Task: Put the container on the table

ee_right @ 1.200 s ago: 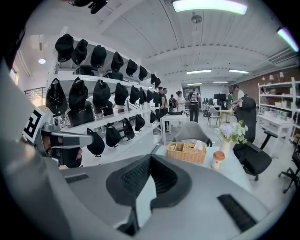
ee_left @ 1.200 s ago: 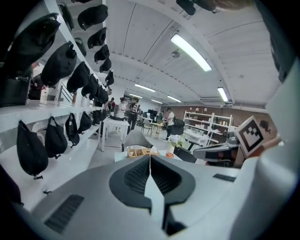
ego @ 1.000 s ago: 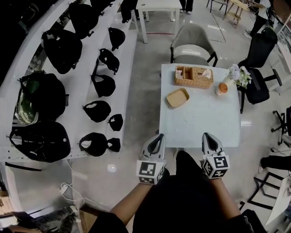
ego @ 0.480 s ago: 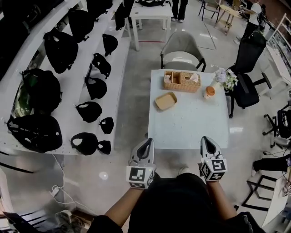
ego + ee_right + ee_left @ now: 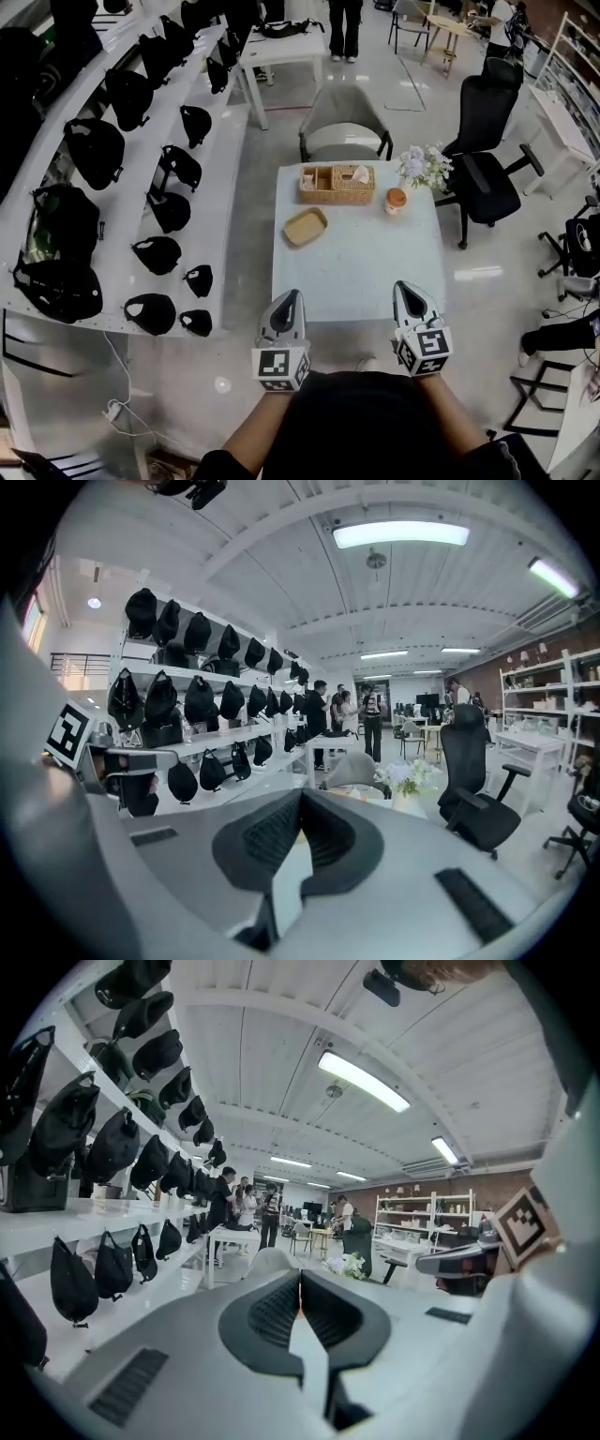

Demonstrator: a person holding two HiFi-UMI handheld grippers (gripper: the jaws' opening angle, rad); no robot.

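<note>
Left gripper [image 5: 290,296] fingers [image 5: 277,1312] pressing together, gripping nothing; right gripper [image 5: 404,286] fingers [image 5: 272,836] likewise meeting, empty. Both pointing side by side across white desk [image 5: 375,272] from its near edge. Shallow tan container [image 5: 306,227] lying on desk's far left part, just beside wicker basket [image 5: 336,184]. Orange cup [image 5: 397,199] and flowers [image 5: 424,166] standing at far right corner.

the floor [image 5: 239,281] is finished glossy. the table [image 5: 366,267] top is smooth, pale and speckled. the basket [image 5: 336,199] is woven wicker. the left gripper [image 5: 289,296] and right gripper [image 5: 405,287] are shelled in matt grey plastic, with ribbed black pads [image 5: 277,1312].
</note>
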